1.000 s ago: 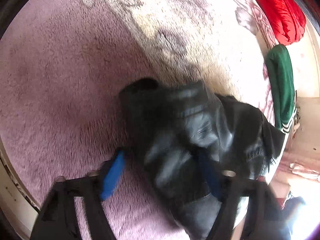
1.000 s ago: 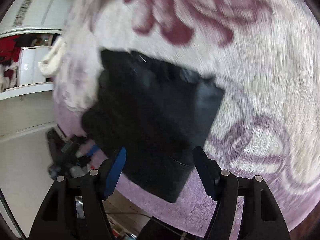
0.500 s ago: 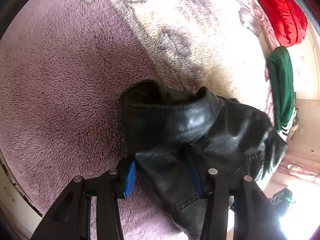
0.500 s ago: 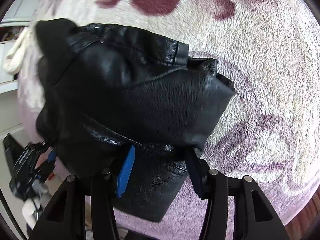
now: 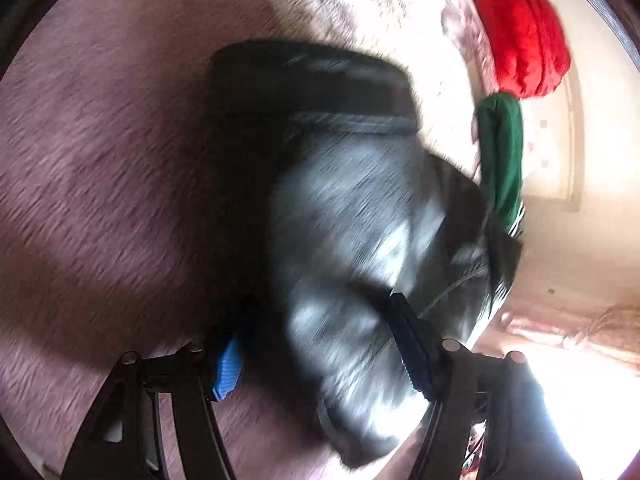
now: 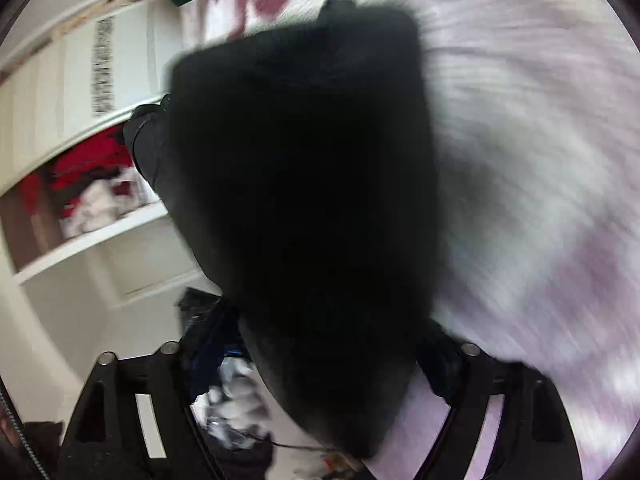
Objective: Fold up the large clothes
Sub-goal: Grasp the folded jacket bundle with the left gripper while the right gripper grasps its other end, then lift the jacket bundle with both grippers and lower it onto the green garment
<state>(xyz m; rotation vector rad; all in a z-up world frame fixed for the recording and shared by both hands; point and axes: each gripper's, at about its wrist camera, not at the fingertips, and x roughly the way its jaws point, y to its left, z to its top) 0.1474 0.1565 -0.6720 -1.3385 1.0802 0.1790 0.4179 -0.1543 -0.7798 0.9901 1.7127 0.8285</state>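
I have the black leather jacket bundled on the fleecy pink blanket, its near hem between both tongs. Left tongs and right tongs are opening, letting go so the fold settles. Red and green clothes sit at 1 o'clock.

Left gripper, black frame w/ silver screws, blue ribbed pads

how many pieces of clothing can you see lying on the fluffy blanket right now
3. A black leather jacket lies in the middle, between the left tongs. A folded green garment sits at the far edge, a red one just beyond it. More may lie out of view.
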